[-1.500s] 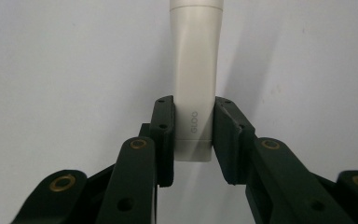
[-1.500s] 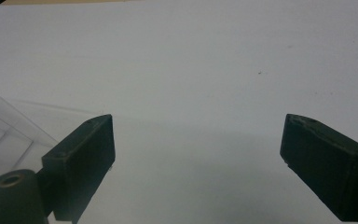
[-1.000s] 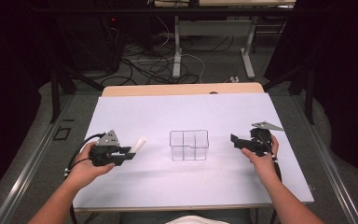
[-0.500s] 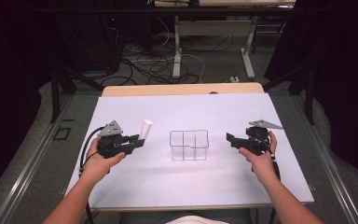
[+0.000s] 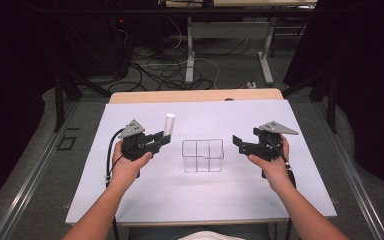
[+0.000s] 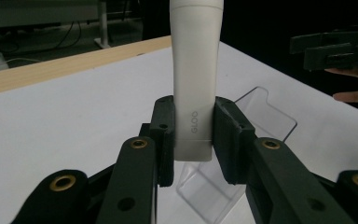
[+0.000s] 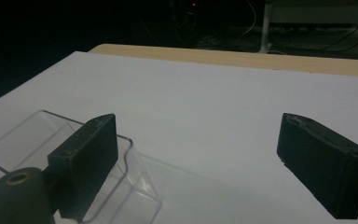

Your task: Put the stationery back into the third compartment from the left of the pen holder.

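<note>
A white glue stick (image 5: pixel 169 124) stands upright between the jaws of my left gripper (image 5: pixel 163 137), which is shut on its lower end and held above the table, left of a clear plastic organiser (image 5: pixel 203 155). In the left gripper view the glue stick (image 6: pixel 196 79) rises out of the pads (image 6: pixel 225 135), with the clear organiser (image 6: pixel 256 112) behind and below it. My right gripper (image 5: pixel 238 141) hovers open to the right of the organiser with nothing between its fingers. In the right gripper view its jaws stand wide apart and the organiser (image 7: pixel 32 140) lies at the lower left.
The white tabletop (image 5: pixel 200 195) has a wooden strip (image 5: pixel 195 95) along its far edge. Beyond it lie cables (image 5: pixel 170 70) and desk legs (image 5: pixel 190 50) on the floor. A person's forearms come in from the bottom.
My left gripper has lifted and carried the glue stick up and to the right, closer to the organiser, turning it upright. The right gripper has edged slightly left.
</note>
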Tool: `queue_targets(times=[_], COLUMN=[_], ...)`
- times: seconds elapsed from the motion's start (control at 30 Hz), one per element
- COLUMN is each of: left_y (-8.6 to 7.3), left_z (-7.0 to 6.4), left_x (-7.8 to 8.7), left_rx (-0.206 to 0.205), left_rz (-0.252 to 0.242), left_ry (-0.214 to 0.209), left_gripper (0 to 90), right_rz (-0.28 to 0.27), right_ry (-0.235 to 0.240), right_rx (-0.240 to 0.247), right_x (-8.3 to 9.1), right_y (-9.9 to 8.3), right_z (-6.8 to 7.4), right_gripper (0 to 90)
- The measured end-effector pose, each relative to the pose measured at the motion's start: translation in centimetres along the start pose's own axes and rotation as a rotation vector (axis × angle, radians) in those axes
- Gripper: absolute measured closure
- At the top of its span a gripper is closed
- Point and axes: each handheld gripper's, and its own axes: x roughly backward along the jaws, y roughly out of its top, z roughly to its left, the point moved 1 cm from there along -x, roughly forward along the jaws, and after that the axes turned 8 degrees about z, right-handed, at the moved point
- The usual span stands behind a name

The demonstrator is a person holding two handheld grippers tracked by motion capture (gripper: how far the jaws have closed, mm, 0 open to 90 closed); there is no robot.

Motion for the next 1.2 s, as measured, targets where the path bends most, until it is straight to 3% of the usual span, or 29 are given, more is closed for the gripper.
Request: queue_targets(times=[0.27,0.47,0.6,0.7,0.83,1.07,1.2], left_y=[1.3,2.0,1.9,1.7,1.4,1.0,0.9], left_z=[-1.3,-2.2,-2.7,-3.0,-3.5,-4.8,-5.5], left_x=[-1.8,-2.8,-3.3,-3.6,-4.1,-4.9,-5.2], left_rx=[0.036,0.043,0.088,0.069,0.076,0.079,0.047], left_rz=[-0.046,-0.061,-0.081,-0.072,-0.069,-0.056,-0.042], left_ry=[-0.015,0.004,0.003,0.01,0.007,-0.032,-0.051], left_gripper=[71.4,71.4,71.4,71.4,71.4,71.4,71.3], right_rz=[-0.009,-0.003,0.001,0.002,0.019,0.048,0.048], right_ry=[0.055,0.086,0.104,0.111,0.148,0.201,0.251], right_rx=[-0.005,-0.036,-0.06,-0.067,-0.092,-0.102,-0.126], right_x=[-0.9,-1.2,-1.2,-1.3,-1.4,-1.9,-1.8], right_y=[2.3,3.8,4.5,4.6,4.2,3.2,3.1], right_z=[2.1,2.9,3.4,3.7,4.1,5.2,5.9], right_gripper=[14.8,18.2,20.0,21.2,26.4,31.0,33.8])
